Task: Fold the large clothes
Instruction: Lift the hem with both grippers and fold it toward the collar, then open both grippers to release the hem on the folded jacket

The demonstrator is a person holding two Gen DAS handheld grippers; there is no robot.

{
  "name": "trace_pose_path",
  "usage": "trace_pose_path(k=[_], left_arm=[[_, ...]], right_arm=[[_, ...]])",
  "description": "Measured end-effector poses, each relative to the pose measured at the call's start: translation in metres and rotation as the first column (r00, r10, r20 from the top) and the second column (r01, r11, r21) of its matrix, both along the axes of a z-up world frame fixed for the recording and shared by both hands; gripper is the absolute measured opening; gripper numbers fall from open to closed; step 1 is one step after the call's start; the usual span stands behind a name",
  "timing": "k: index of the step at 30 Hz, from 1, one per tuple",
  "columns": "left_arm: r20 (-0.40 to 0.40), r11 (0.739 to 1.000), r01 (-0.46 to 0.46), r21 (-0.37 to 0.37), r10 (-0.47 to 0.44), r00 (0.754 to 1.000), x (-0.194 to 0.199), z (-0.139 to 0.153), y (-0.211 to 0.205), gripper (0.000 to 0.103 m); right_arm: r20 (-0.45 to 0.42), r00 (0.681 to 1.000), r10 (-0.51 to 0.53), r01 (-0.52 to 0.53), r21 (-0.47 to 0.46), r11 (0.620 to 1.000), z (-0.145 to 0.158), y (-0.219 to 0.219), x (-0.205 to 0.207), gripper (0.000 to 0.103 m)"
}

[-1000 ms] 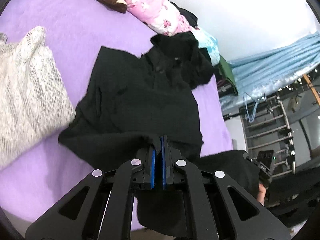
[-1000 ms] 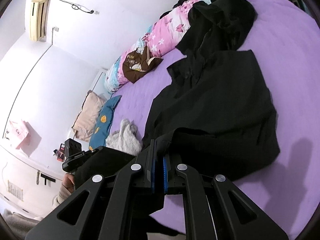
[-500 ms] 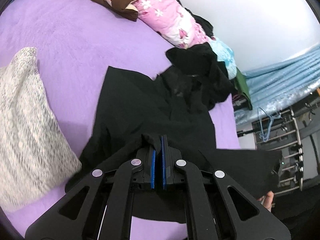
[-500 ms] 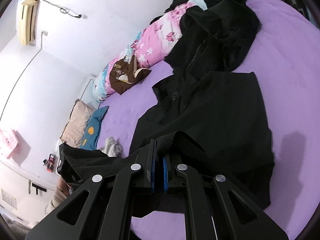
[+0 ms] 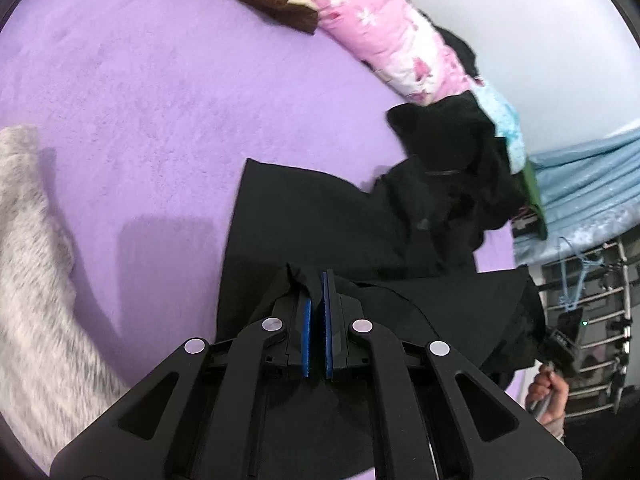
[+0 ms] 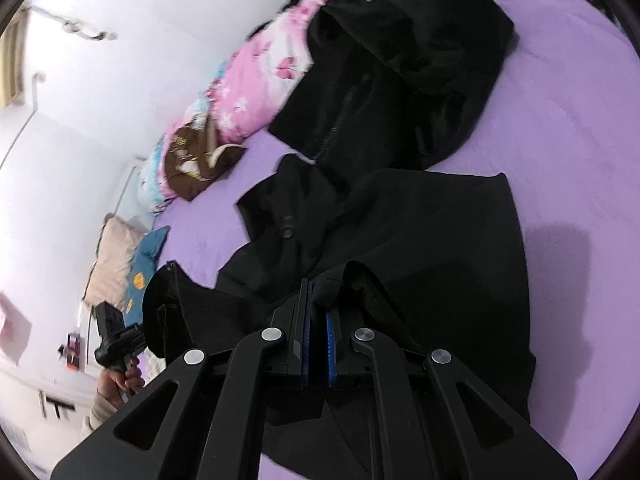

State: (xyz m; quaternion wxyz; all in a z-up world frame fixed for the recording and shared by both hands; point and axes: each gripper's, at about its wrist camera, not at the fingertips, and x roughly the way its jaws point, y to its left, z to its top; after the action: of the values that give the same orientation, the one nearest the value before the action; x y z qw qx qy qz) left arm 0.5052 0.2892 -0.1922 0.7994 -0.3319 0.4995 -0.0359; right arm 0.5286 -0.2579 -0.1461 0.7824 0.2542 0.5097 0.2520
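While clamped by left gripper [image 5: 316, 280] and right gripper [image 6: 318, 292], black garment [image 5: 320, 220] hem-to-collar lengthwise toward pillows.

A home bedroom: purple bedsheet [image 5: 168, 92], pink floral quilt [image 5: 384, 40], pillows [image 6: 110, 264] (laundry scattered about).

Matt black cloth garment [image 5: 320, 216] – fuzzy purple bedspread [image 5: 160, 80] – nubbly grey knit [image 5: 32, 280].

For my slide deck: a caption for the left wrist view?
Left gripper pinching the black garment's hem above the purple bed.
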Motion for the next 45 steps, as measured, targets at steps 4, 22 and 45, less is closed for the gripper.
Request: trace_pose_path(k=[4,22,45], left_arm=[[-0.038,1.000,-0.016,-0.005,0.016,0.999,0.017,-0.035,0.005,0.004],[-0.056,0.999,0.013,0.033,-0.011,0.998,0.022,-0.058,-0.001,0.062],[0.049,0.950,0.045,0.308,-0.063,0.997,-0.119,-0.044,-0.079,0.090]], right_arm=[[-0.044,0.999,-0.024,0.022,-0.044,0.999,-0.031,0.007,0.019,0.005],[-0.098,0.991,-0.089,0.078,-0.107,0.991,-0.076,0.017,0.034,0.020],[0.190,0.949,0.250,-0.151,-0.422,0.894,0.065,0.183,-0.030,0.060]])
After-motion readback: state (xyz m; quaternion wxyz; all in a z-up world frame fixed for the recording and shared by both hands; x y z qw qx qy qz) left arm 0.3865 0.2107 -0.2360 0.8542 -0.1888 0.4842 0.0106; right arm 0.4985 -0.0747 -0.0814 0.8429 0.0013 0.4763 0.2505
